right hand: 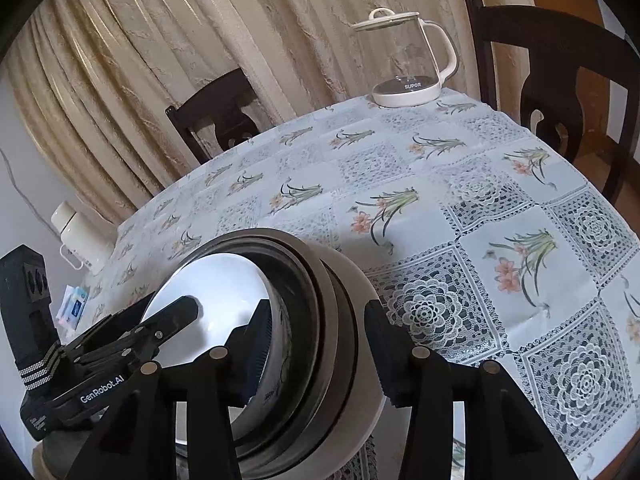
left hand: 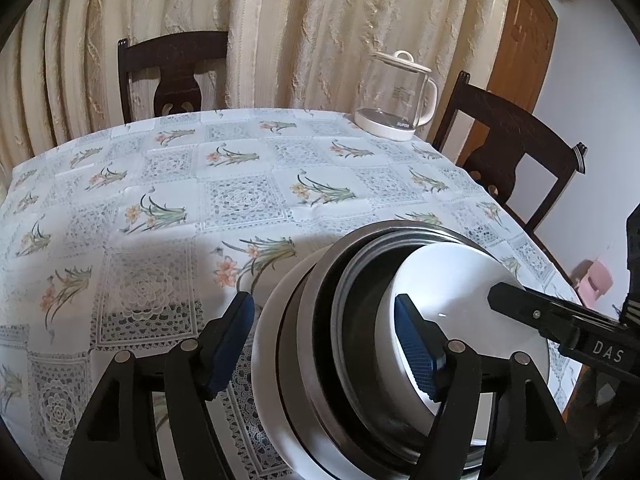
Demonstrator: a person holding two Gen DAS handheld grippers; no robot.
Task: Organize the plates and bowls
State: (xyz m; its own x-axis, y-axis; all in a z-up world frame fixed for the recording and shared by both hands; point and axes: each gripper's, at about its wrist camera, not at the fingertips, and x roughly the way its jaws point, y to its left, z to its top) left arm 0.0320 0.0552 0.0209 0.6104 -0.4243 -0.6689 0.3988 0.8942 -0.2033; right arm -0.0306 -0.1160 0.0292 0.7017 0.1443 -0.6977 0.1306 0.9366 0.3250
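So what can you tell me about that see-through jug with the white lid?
The jug looks like clear glass, with a white lid and a knob on top, a white handle on one side and a white base marked SUPOR. It looks empty. It stands upright near the far edge of the table, on the flowered cloth, with a dark chair behind it. Nothing else touches it; both grippers and the bowls are at the near side.
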